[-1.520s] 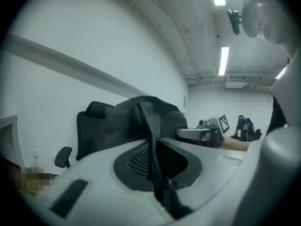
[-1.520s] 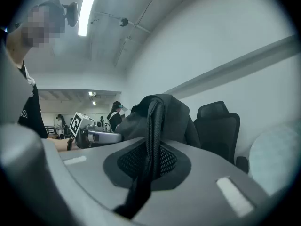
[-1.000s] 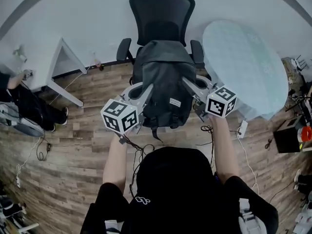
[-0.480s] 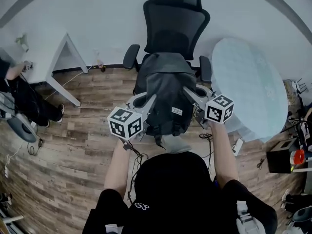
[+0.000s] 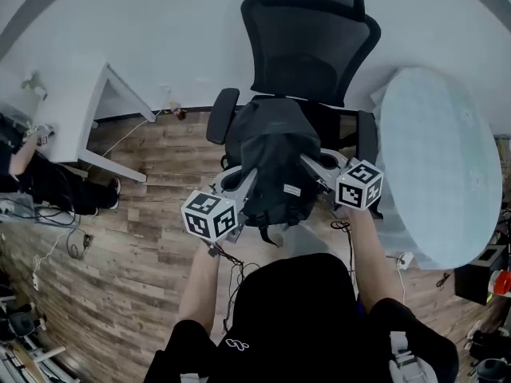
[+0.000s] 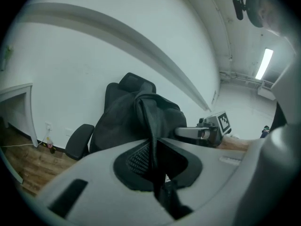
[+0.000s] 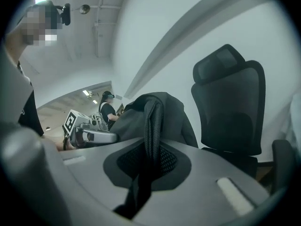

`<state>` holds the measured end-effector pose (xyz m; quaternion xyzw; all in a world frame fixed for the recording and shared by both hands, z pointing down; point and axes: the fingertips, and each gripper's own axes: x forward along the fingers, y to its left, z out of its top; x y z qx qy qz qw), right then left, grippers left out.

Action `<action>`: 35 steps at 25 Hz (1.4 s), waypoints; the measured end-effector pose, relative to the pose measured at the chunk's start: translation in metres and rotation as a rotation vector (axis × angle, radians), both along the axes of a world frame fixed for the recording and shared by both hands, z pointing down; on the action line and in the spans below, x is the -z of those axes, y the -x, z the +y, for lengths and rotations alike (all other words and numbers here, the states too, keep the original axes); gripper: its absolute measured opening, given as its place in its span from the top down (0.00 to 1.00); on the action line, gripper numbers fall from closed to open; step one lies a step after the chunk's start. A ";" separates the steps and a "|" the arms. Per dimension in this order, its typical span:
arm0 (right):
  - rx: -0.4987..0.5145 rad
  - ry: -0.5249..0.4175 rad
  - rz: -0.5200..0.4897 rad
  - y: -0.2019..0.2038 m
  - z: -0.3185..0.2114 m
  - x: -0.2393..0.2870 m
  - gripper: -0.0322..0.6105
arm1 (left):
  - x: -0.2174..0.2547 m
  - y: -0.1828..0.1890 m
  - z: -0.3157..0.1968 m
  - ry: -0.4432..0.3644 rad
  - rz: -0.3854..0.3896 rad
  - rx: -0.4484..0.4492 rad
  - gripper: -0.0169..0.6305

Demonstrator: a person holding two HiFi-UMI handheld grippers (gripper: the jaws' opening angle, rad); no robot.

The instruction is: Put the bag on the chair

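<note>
A black backpack hangs between my two grippers, in front of the black office chair. Its far end lies over the seat between the armrests; I cannot tell whether it touches the seat. My left gripper is shut on the left shoulder strap, which runs up out of the jaws to the bag. On the other side my right gripper is shut on the mesh right strap. The chair's backrest stands just behind the bag.
A white desk stands at the left by the wall. A round pale table stands close to the chair's right armrest. Cables lie on the wooden floor, and a person is at the far left.
The bag and both grippers have moved forward to the chair, which now looks larger and nearer. The bag's far end has come over the seat. Both grips are unchanged.
</note>
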<state>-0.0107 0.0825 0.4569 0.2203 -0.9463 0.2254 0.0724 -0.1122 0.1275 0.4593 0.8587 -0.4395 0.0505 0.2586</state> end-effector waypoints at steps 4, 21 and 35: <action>0.008 0.083 -0.012 0.004 -0.075 -0.030 0.91 | -0.030 0.007 -0.077 0.117 -0.052 0.005 0.94; -0.072 0.124 0.100 0.021 -0.299 -0.103 0.90 | -0.106 0.020 -0.280 0.336 -0.041 0.090 0.93; -0.329 0.308 0.185 0.014 -0.361 -0.181 0.83 | -0.179 0.032 -0.355 0.472 0.025 0.087 0.90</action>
